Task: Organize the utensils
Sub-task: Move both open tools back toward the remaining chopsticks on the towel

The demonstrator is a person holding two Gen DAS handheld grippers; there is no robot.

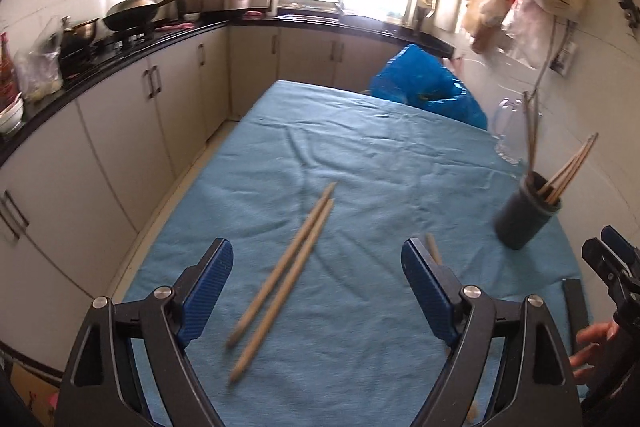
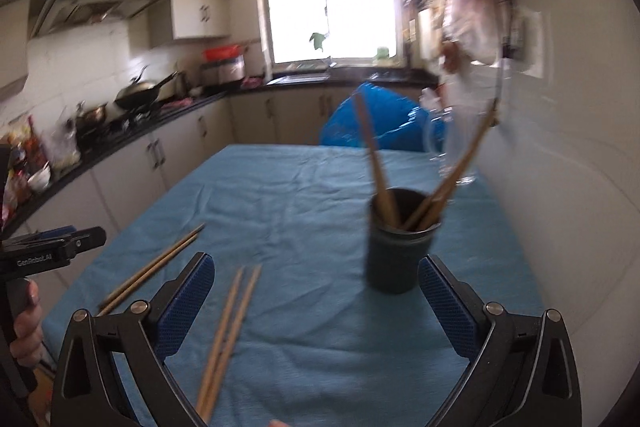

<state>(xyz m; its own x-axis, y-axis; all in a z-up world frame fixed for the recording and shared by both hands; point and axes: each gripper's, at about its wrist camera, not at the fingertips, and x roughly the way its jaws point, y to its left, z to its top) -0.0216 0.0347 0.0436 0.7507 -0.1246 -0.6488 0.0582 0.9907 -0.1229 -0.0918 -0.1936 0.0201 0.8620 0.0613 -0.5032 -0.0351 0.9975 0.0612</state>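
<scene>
Two wooden chopsticks (image 1: 280,287) lie side by side on the blue cloth (image 1: 360,147), just below my open left gripper (image 1: 316,245); nothing is between its pads. Another chopstick (image 1: 432,247) peeks out behind its right finger. A dark cup (image 1: 524,215) at the right holds several chopsticks (image 1: 568,171). In the right wrist view my right gripper (image 2: 316,261) stands wide open and empty, above a chopstick pair (image 2: 232,331), with the cup (image 2: 400,247) just ahead of its right finger. A second pair (image 2: 156,267) lies to the left, near the left gripper (image 2: 60,247).
A clear glass jug (image 1: 512,131) stands behind the cup by the white wall. A blue plastic bag (image 1: 424,83) sits at the table's far end. A black counter (image 1: 120,51) with a wok and pots runs along the left. Bags hang on the right wall.
</scene>
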